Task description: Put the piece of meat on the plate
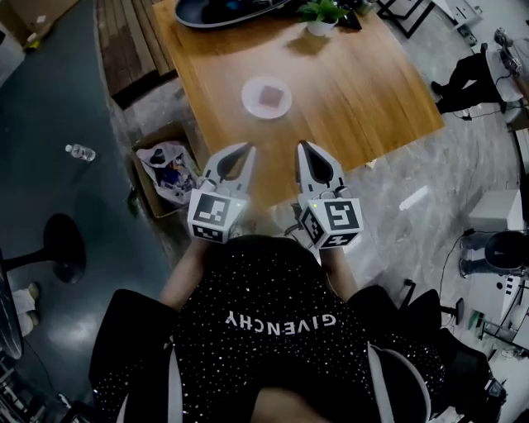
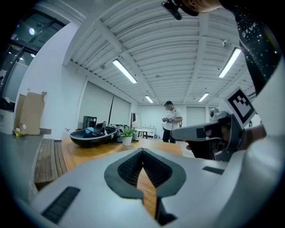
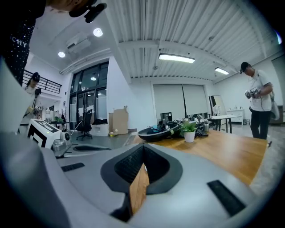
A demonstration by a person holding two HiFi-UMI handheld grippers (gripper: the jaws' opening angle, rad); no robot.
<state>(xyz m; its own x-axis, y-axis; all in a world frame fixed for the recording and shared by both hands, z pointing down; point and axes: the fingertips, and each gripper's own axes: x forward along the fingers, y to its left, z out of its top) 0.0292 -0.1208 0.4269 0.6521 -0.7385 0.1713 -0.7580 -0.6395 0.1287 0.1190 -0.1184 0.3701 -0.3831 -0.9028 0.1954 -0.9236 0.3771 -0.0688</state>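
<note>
You held both tongs close in front of your body, side by side and nearly level, with their tips just over the near edge of the counter [image 1: 364, 91]. The left tongs [image 1: 248, 150] were clenched on nothing, and only a sliver of wood showed through the gap behind the meeting tips. The right tongs [image 1: 302, 147] were likewise clenched and empty. Tucked together like that, your hands looked parked rather than reaching. Ahead of the tips, in line with the space between them and well apart from both, the plate [image 1: 247, 99] sat on the counter. The piece of meat [image 1: 271, 97] lay in its middle, so the placing looked done. Farther beyond the plate, a potted plant [image 1: 321, 11] and a dark bowl [image 1: 219, 11] stood at the far edge.
</note>
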